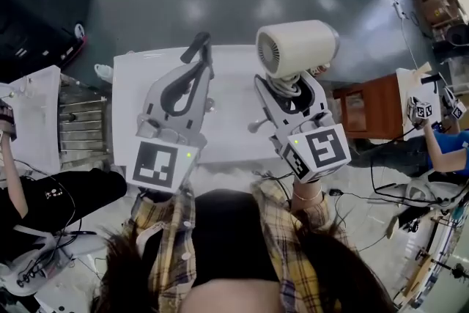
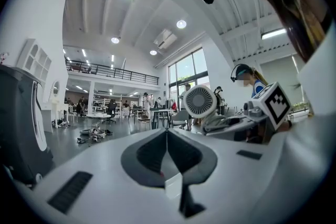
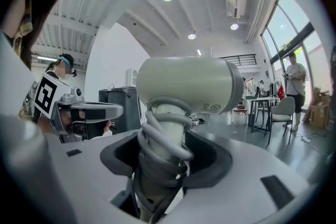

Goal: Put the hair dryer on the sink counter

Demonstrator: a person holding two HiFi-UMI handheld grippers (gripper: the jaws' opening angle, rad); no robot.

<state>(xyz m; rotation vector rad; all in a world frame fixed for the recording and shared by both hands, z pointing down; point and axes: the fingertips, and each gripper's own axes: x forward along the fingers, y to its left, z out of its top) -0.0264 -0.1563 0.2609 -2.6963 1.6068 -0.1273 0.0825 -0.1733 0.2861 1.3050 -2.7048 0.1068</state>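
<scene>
A cream hair dryer point(image 1: 297, 48) with its grey cord wound round the handle stands upright in my right gripper point(image 1: 291, 90), whose jaws are shut on the handle. In the right gripper view the dryer's body point(image 3: 184, 86) fills the middle and the wrapped handle point(image 3: 160, 160) runs down between the jaws. My left gripper point(image 1: 199, 49) is held beside it on the left, its jaws shut together with nothing in them point(image 2: 167, 136). The dryer's grille point(image 2: 199, 101) shows to the right in the left gripper view. Both grippers are raised above a white counter top point(image 1: 234, 110).
A metal rack point(image 1: 80, 124) stands left of the counter, with a black machine point(image 1: 37, 4) beyond it. A brown cabinet point(image 1: 370, 106) stands to the right. Another person point(image 1: 447, 150) holds marker cubes at the far right. Cables lie on the floor at the right.
</scene>
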